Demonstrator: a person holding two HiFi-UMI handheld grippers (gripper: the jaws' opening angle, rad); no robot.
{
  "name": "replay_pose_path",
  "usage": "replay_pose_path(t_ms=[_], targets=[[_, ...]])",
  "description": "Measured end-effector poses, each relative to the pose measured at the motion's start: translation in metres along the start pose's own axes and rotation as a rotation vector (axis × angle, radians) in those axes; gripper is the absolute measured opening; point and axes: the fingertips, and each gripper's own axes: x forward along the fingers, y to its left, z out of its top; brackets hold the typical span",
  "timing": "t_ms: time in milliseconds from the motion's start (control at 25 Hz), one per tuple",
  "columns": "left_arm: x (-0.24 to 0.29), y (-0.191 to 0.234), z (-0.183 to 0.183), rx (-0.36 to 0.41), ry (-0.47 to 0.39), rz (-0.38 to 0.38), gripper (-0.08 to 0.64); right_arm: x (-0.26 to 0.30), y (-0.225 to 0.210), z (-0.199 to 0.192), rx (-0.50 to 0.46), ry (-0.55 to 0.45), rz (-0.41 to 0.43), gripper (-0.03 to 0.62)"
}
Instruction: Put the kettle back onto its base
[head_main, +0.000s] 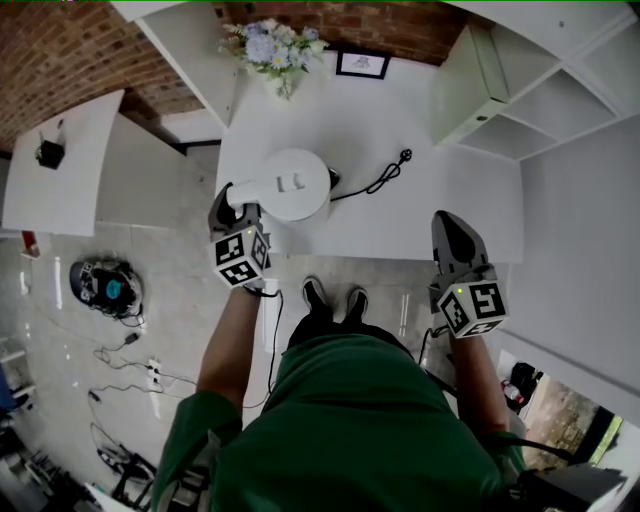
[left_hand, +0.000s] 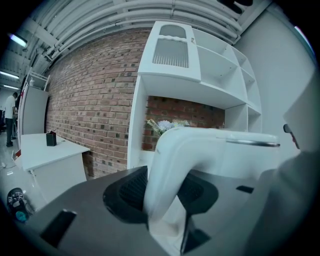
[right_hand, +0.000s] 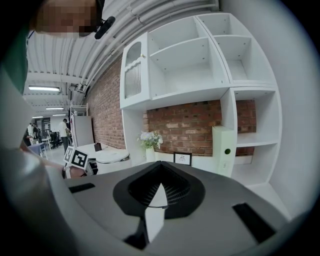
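Observation:
A white kettle (head_main: 293, 183) stands at the near left of the white table (head_main: 420, 215), over its black base (head_main: 332, 180), of which only an edge shows; whether it sits fully on the base I cannot tell. My left gripper (head_main: 237, 203) is shut on the kettle's handle (head_main: 243, 192). In the left gripper view the curved white handle (left_hand: 172, 165) runs between the dark pads of the left gripper (left_hand: 167, 197). My right gripper (head_main: 450, 225) hangs over the table's near right edge, shut and holding nothing; in its own view the right gripper (right_hand: 159, 186) has its tips together.
The base's black cord (head_main: 378, 182) runs right to a plug (head_main: 405, 155). A vase of flowers (head_main: 278, 50), a small framed picture (head_main: 362, 65) and a white box (head_main: 472, 85) stand at the back. A side table (head_main: 60, 170) and floor cables (head_main: 120, 350) lie left.

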Motion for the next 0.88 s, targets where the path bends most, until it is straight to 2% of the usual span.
replay_pose_path(t_ms=[400, 600, 880], targets=[[0.001, -0.001, -0.01, 0.013, 0.003, 0.018, 0.167, -0.002, -0.008, 0.004, -0.003, -0.009, 0.015, 0.011], [0.001, 0.0, -0.016, 0.016, 0.06, -0.013, 0.176, 0.002, -0.007, 0.007, 0.002, -0.023, 0.039, 0.011], [-0.016, -0.002, -0.025, 0.062, 0.112, 0.015, 0.221, 0.006, -0.002, 0.013, 0.009, -0.05, 0.077, 0.011]])
